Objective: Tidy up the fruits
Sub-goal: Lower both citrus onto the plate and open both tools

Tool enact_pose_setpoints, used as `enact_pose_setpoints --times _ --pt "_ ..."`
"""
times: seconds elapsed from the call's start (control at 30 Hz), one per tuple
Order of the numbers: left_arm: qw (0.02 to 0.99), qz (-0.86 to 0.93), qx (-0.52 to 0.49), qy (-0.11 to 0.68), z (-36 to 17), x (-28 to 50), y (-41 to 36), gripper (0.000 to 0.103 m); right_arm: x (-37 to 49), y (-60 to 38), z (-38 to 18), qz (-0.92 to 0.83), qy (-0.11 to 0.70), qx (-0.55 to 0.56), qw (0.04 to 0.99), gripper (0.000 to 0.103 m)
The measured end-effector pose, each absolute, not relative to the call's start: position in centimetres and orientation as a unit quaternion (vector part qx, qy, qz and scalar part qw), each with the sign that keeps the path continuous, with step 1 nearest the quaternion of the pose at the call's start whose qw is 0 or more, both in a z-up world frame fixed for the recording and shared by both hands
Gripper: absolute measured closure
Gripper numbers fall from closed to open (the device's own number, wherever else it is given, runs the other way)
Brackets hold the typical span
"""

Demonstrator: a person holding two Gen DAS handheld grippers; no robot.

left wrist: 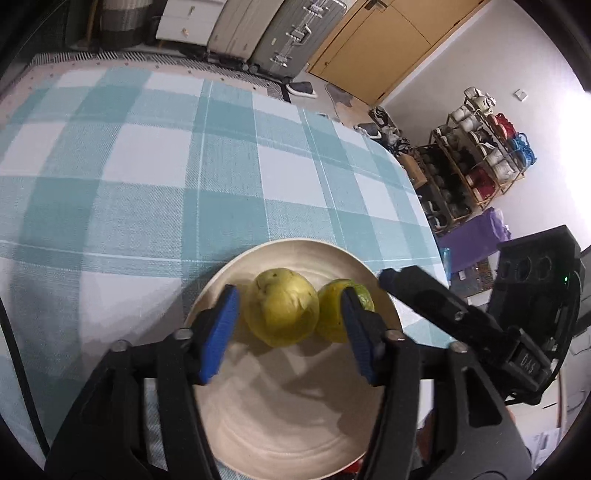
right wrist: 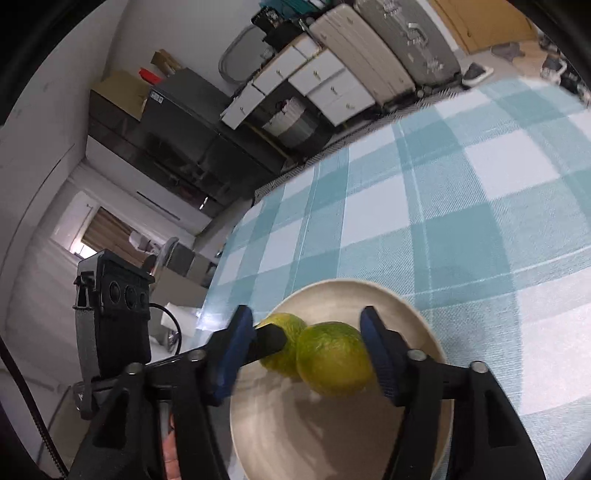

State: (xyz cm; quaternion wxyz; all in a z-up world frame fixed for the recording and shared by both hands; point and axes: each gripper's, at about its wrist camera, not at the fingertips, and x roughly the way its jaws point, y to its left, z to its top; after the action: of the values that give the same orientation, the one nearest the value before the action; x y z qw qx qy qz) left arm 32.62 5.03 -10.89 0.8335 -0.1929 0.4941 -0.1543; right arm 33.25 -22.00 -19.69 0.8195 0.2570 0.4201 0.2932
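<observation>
While both claws hung over the cream plate [left wrist: 229, 424] on the desk [left wrist: 147, 155] with its teal-and-white checked cloth, two yellow-green fruits lay side by side on the plate, touching each other. The left claw [left wrist: 288, 332] stood moderately wide, its blue pads on either side of the paler fruit [left wrist: 282, 308] with a visible gap on the left side, so that fruit rested on the plate and was not gripped. In the left wrist view the greener fruit [left wrist: 334, 314] lay partly behind the right pad of that claw. The right claw [right wrist: 314, 354] also stood moderately wide around the greener fruit [right wrist: 334, 358]; whether its right pad touched the fruit could not be told, while the left pad was clearly apart from it. One black finger of the left claw crossed in front of the paler fruit [right wrist: 286, 332] in the right wrist view. Suitcases [left wrist: 280, 33] stood beyond the desk's far edge, and a shoe rack [left wrist: 476, 162] stood against the wall.
</observation>
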Motion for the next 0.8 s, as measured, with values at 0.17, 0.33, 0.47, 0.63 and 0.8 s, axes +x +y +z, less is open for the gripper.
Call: enact_pose_setpoints --times 0.17,0.33,0.47,0.63,0.8 --pt "0.859 -0.142 -0.160 0.465 -8.3 30.4 4.7 0.033 31.7 -23.8 -18.1 0.282 0.398 0.267 0.831 0.031" --pt "0.880 -0.120 -0.130 0.440 -6.2 27.2 4.5 0.026 28.9 -24.6 -16.2 0.277 0.378 0.239 0.851 0.023" --pt "0.896 -0.095 -0.102 0.422 -4.7 24.3 4.2 0.023 26.1 -25.2 -14.8 0.235 0.365 0.200 0.879 0.020" --pt "0.917 -0.066 -0.066 0.387 -2.7 20.3 3.7 0.021 22.2 -25.4 -13.0 0.235 0.327 0.155 0.902 0.015" --pt "0.930 -0.046 -0.051 0.361 -1.3 16.6 3.6 0.016 18.7 -24.6 -12.1 0.230 0.303 0.106 0.919 0.013"
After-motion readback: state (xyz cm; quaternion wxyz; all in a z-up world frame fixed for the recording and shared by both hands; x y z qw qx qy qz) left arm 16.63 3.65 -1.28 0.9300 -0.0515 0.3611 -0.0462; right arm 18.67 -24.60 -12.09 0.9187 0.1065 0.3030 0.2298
